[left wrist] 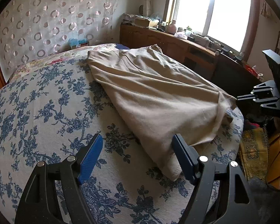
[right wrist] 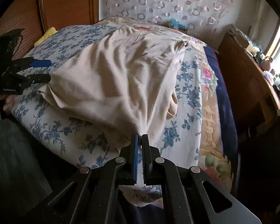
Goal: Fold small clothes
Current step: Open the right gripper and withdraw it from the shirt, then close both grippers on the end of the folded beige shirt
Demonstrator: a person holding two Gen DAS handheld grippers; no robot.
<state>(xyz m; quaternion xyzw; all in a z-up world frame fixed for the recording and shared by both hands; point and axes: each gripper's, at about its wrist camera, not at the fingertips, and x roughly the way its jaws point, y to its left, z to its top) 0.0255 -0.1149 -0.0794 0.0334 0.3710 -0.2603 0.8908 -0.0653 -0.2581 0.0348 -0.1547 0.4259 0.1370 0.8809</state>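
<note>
Beige knit garment (left wrist: 149,97) corner pinched by right gripper (right wrist: 141,138) at 6 o'clock; left gripper (left wrist: 138,145) spread, ungripped corner to be grasped next.

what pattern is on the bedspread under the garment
Blue flowers on white bedspread; clearest in the left wrist view.
</note>
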